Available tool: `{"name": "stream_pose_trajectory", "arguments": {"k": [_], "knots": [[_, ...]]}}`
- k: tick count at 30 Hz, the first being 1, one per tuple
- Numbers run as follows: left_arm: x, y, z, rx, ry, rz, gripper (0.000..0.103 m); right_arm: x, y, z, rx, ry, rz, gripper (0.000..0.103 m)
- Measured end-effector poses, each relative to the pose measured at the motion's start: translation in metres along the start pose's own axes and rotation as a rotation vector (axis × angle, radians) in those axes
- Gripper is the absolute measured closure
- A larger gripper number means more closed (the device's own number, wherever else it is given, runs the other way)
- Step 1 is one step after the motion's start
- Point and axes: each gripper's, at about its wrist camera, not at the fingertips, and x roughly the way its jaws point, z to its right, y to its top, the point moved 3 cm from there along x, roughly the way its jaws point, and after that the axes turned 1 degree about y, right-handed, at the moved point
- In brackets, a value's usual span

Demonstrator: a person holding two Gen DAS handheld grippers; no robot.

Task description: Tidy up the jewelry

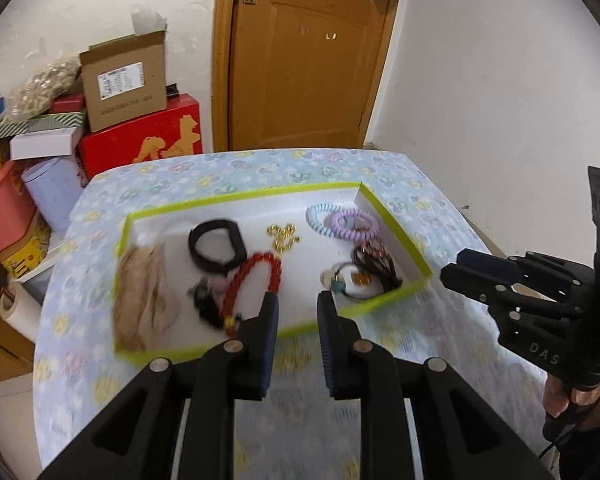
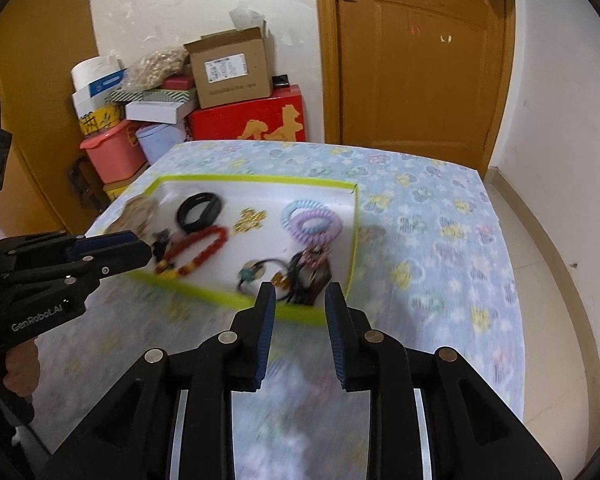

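Tray [image 1: 204,200] of jewelry (red bracelet [image 1: 256,276])

You get even, fairly bright indoor light in both views — no harsh glare, only soft shadows. Motion blur smears the tablecloth [image 1: 380,344] just ahead of each gripper; fisheye bends the door [image 2: 420,60] — 4 corners black.

The black body of the right claw [image 1: 458,270], seen from the left wrist, carries the pale letters "DAS". The black body of the left claw [image 2: 140,246], seen from the right wrist, reads "GenRobot.AI". Far beyond both claws, the brown cardboard box [image 2: 232,68] bears a white printed label, too small to read.
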Motion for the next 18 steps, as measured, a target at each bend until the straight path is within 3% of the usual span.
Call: {"name": "stream_pose_trajectory", "arguments": {"k": [5, 18], "knots": [[-0.023, -0.026, 0.0, -0.014, 0.048, 0.006, 0.082, -0.022, -0.016, -0.02, -0.021, 0.01, 0.01, 0.068], [-0.048, -0.071, -0.005, -0.055, 0.118, -0.006, 0.082, -0.043, -0.06, -0.048, -0.021, 0.03, -0.013, 0.067]]}}
